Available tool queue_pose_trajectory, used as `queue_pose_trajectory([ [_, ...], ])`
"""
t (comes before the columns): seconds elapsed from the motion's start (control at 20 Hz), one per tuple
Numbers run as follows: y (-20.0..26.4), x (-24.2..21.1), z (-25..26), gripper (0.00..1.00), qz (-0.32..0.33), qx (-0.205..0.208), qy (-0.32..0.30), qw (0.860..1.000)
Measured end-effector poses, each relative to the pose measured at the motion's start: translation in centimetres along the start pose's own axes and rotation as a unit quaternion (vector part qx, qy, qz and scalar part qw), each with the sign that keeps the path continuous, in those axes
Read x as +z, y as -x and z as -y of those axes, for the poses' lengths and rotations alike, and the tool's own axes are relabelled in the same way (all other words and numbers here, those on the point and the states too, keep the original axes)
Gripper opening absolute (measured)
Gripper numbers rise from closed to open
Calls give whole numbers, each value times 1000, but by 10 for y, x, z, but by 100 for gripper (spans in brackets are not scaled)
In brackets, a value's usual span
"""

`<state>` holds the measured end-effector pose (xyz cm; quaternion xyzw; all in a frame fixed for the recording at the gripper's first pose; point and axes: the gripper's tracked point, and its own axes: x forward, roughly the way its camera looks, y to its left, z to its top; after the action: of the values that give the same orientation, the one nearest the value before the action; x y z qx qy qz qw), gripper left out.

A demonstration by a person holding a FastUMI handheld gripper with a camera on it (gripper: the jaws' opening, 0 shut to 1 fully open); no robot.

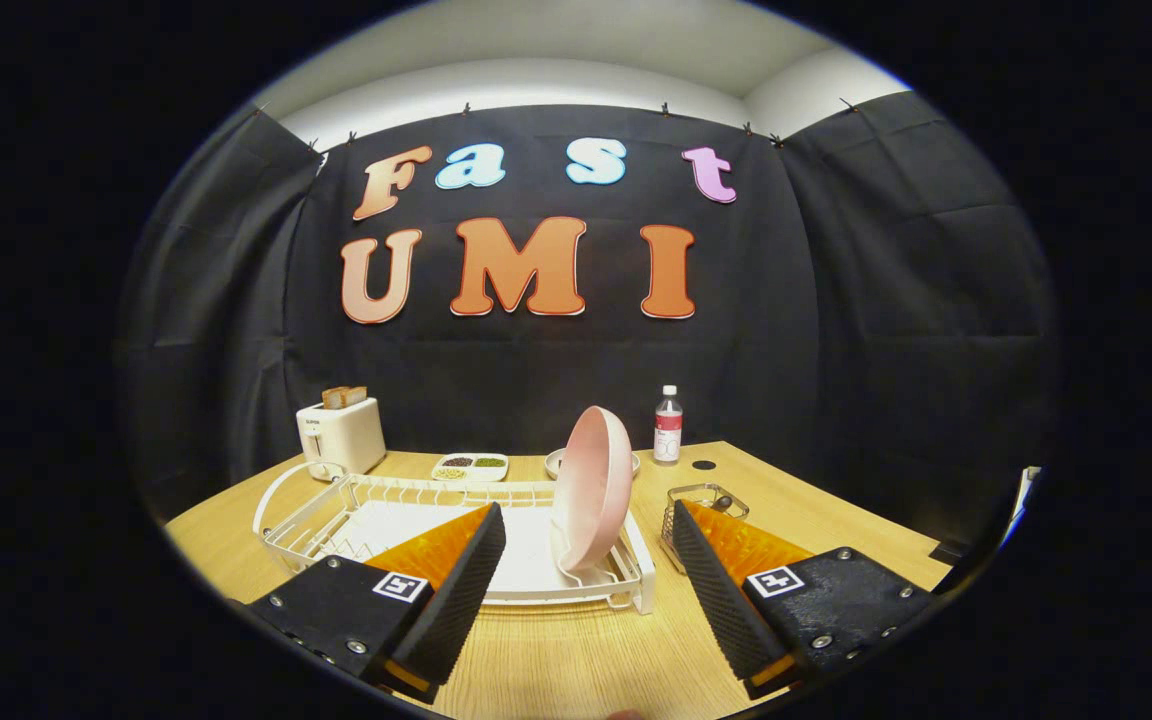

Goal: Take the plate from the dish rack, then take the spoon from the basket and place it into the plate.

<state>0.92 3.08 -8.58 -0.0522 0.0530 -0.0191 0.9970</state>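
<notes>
A pink plate (593, 487) stands on edge in the right end of a white wire dish rack (416, 498) on the wooden table. To the right of the rack sits a small wire basket (704, 497) with a dark spoon handle tip (723, 502) poking up from it. My gripper (586, 560) is open, its two black ribbed fingers (456, 590) spread wide with nothing between them. The plate lies just ahead of the gap, slightly beyond the fingertips. The right finger partly covers the basket.
A white toaster (340, 437) with bread stands at the back left. A divided snack dish (470, 466), a small bowl (558, 462) behind the plate and a water bottle (668, 425) line the far table edge. Bare wood (576, 650) lies under the fingers.
</notes>
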Motion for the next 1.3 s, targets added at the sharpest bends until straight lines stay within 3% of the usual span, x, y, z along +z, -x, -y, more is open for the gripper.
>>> queue_pose_trajectory([
  [0.85,-18,0,-4,100,-2,-1,38,999],
  [1.3,-85,22,-1,99,0,-36,111,993],
])
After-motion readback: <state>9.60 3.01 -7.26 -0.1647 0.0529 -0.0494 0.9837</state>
